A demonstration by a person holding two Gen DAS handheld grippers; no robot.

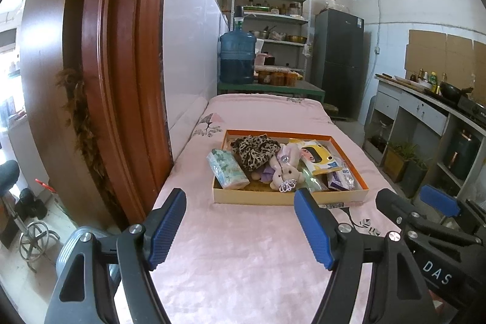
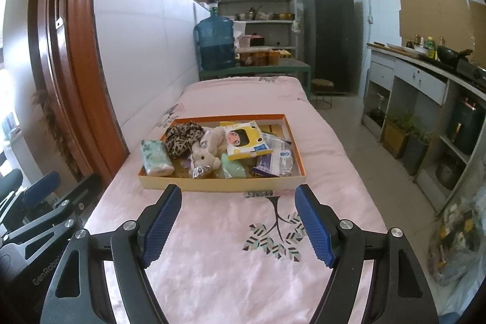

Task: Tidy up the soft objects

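Soft objects (image 2: pixel 212 148) lay heaped in the tray (image 2: pixel 218 187) as left gripper (image 1: pixel 240 228) and right gripper (image 2: pixel 238 225) hovered spread and empty, any pinch best kept gentle.

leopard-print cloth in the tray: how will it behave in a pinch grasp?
The leopard-print cloth lies bunched in loose folds, so it is probably floppy and will drape from the fingers. It looks light. It touches the plush toy in the tray, so lifting may drag that along.

Both wrist views face the tray (image 1: pixel 290 199) (image 2: pixel 221 184) from near its front edge, left view further left; 2 views share it.
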